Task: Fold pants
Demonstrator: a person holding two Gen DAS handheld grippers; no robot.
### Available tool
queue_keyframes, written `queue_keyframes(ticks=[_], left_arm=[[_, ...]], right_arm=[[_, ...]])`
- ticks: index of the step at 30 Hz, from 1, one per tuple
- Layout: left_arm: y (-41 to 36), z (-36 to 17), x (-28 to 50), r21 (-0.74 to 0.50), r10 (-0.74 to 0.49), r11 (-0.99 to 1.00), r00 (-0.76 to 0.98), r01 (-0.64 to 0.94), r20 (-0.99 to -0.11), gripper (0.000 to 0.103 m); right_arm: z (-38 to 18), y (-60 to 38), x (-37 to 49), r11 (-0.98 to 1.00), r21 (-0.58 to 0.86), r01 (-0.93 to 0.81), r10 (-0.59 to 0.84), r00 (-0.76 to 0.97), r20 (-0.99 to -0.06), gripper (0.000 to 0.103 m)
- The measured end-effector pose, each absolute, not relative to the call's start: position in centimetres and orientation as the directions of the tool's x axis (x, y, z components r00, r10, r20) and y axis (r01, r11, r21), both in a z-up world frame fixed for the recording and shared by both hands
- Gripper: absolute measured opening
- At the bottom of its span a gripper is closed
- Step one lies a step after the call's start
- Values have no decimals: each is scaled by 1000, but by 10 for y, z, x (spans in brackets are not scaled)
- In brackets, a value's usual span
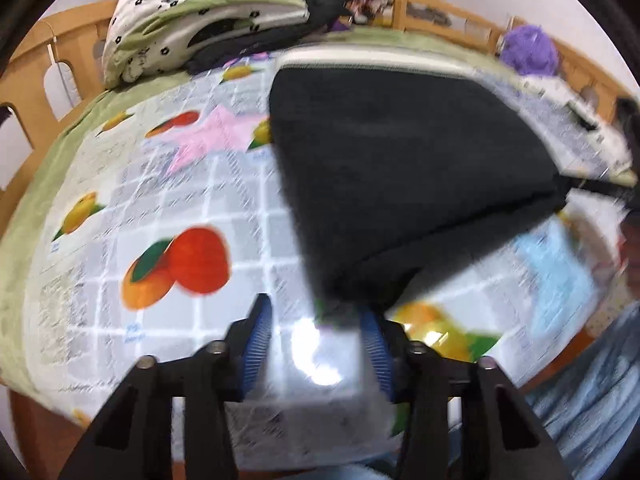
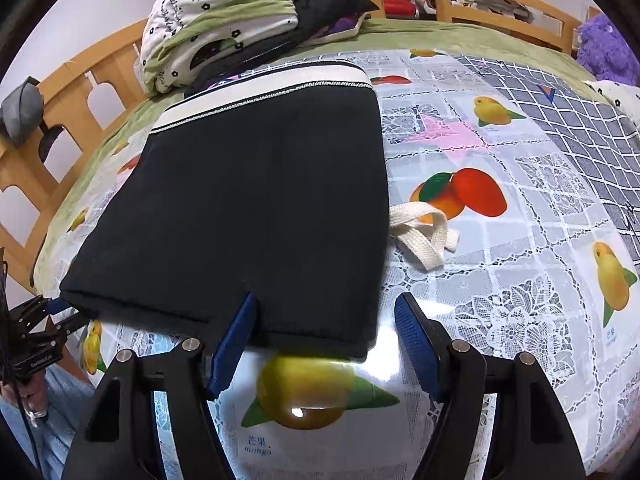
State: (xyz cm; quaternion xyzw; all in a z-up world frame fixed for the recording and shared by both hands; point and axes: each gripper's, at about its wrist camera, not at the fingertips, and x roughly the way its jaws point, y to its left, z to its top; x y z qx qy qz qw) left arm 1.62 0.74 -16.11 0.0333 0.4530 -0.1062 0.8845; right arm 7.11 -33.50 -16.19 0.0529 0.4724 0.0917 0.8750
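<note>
One pair of black pants [image 2: 248, 208] lies on the one fruit-print cloth [image 2: 520, 280], with one cream strap [image 2: 424, 236] beside it. Two grippers, left [image 1: 316, 344] and right [image 2: 324, 340]. One purple plush toy [image 2: 604, 48], one folded quilt [image 2: 216, 28].

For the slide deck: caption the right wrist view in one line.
Open right gripper at the near edge of the folded black pants, cream drawstring trailing onto the fruit-print cover.

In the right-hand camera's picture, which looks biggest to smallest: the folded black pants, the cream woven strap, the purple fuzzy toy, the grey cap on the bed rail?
1. Folded black pants, by far.
2. Cream woven strap and purple fuzzy toy: similar; the toy is farther and cut off, so unsure.
3. Grey cap, smallest, though far away.
</note>
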Motion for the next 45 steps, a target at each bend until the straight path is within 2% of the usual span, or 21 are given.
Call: queue_keyframes(ticks=[3,4,10,14,18,21,25,29,31,33,35,37,41,45], left_arm=[[12,-163,23,-146,-243,966,563,211,-790,11],[15,-170,28,-159,-235,970,549,182,-802,10],[26,-172,14,-211,-266,964,559,162,-785,9],[21,-171,6,-108,-168,984,568,139,-806,9],[30,-168,2,-155,-189,982,543,109,-818,9],[27,-155,-6,-130,-169,985,552,110,-817,9],[17,-119,-15,-129,-170,985,599,112,-782,41],[2,-78,-30,-133,-176,984,647,116,-742,46],[-4,-64,-36,-140,-186,983,661,123,-727,58],[-12,-49,-41,-137,-186,983,683,125,-706,63],[-20,-36,-45,-129,-178,984,700,122,-692,67],[-25,-26,-48,-130,-172,985,714,113,-679,72],[-28,-16,-48,-142,-155,987,720,80,-677,74],[-28,-11,-49,-134,-139,989,723,65,-677,74]], right_arm=[[-165,-336,76,978,180,-102,207,533,-820,71],[-167,-336,77,978,186,-96,209,529,-822,71],[-177,-337,76,979,180,-99,205,509,-836,71],[-177,-337,74,979,172,-108,203,511,-835,71],[-170,-338,74,978,176,-114,210,507,-836,71],[-151,-335,66,977,179,-117,214,543,-812,71],[-114,-328,48,977,180,-112,210,609,-764,71],[-77,-316,20,985,150,-90,171,671,-722,71],[-61,-309,5,988,130,-86,152,701,-697,74],[-48,-305,-9,988,129,-83,148,727,-671,88],[-38,-303,-18,988,138,-68,142,744,-653,94],[-32,-301,-25,988,139,-64,141,739,-659,95],[-24,-301,-33,994,106,-18,84,744,-663,95],[-15,-302,-41,999,39,32,0,766,-643,103]])
